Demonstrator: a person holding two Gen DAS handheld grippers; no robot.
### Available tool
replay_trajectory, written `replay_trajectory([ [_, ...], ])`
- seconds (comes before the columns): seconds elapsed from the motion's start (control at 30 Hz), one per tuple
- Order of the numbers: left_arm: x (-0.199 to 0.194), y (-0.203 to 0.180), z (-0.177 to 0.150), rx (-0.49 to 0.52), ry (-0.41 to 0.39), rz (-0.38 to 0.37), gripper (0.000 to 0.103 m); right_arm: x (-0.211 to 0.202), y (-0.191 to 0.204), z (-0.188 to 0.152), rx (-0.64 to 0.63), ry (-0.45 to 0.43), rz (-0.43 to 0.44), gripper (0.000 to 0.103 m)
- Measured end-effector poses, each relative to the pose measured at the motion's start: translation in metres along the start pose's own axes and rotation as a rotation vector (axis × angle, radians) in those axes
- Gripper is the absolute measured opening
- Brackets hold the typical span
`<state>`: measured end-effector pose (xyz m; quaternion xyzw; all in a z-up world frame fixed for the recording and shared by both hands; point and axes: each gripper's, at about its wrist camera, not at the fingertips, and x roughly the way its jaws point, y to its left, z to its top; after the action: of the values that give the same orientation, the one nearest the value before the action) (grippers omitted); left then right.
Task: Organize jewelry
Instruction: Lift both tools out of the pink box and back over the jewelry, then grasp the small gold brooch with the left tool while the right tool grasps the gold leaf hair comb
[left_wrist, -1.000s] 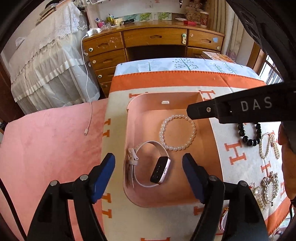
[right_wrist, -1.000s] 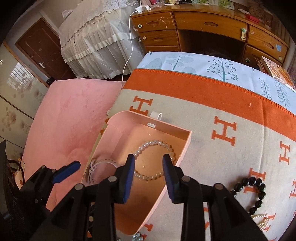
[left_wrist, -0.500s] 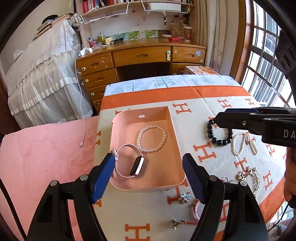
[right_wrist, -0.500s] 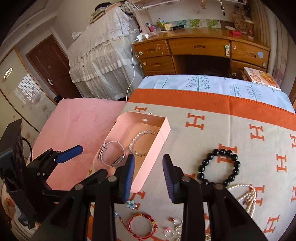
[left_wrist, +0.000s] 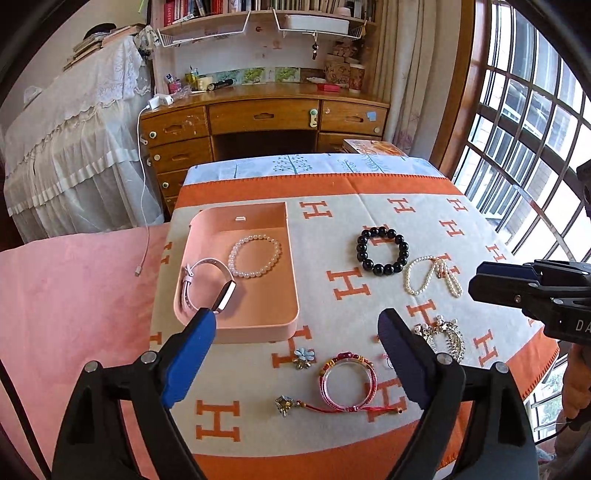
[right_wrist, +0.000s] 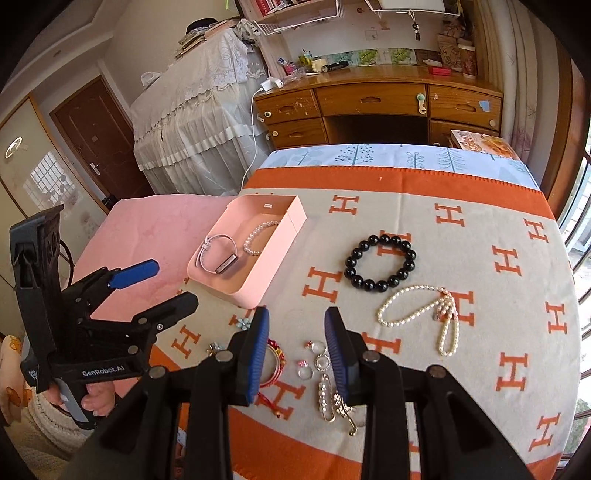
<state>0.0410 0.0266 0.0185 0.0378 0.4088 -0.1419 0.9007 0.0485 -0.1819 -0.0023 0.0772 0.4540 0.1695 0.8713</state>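
Hovering over the near edge of the tabletop (left_wrist: 332, 192), both tools hold nothing. The left tool (left_wrist: 295, 354) has its jaws spreading wider, with only the red bangle (left_wrist: 349, 380) on the cloth showing between them, untouched. The right tool (right_wrist: 297, 347) is half-parted and empty, poised above the rings (right_wrist: 317, 360) at lower centre of its view.

The pink tray (left_wrist: 291, 280) sits left of centre, already holding the watch (left_wrist: 207, 280) and a pearl bracelet (left_wrist: 255, 256), so it seems to be the collecting place. Still loose on the cloth: the black bracelet (left_wrist: 382, 249) and pearl necklace (left_wrist: 432, 275) to the right, a crystal piece (left_wrist: 443, 336) lower right, and a flower clip (left_wrist: 304, 356) just below the tray. I'd guess the widening left tool is readying for the bangle, which is broad.
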Motion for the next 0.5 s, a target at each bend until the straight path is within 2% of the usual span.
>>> replay_trajectory([
  [0.13,0.004,0.000,-0.017,-0.022,0.024,0.047,0.088,0.000,-0.004,-0.019,-0.003,0.001,-0.028,0.032],
  [0.3,0.019,0.012,-0.049,-0.097,0.079,0.082,0.088,0.014,-0.019,-0.046,0.027,0.034,-0.112,0.032],
  [0.5,0.033,0.028,-0.083,-0.174,0.140,0.114,0.088,0.036,-0.044,-0.078,0.086,0.114,-0.112,0.031],
])
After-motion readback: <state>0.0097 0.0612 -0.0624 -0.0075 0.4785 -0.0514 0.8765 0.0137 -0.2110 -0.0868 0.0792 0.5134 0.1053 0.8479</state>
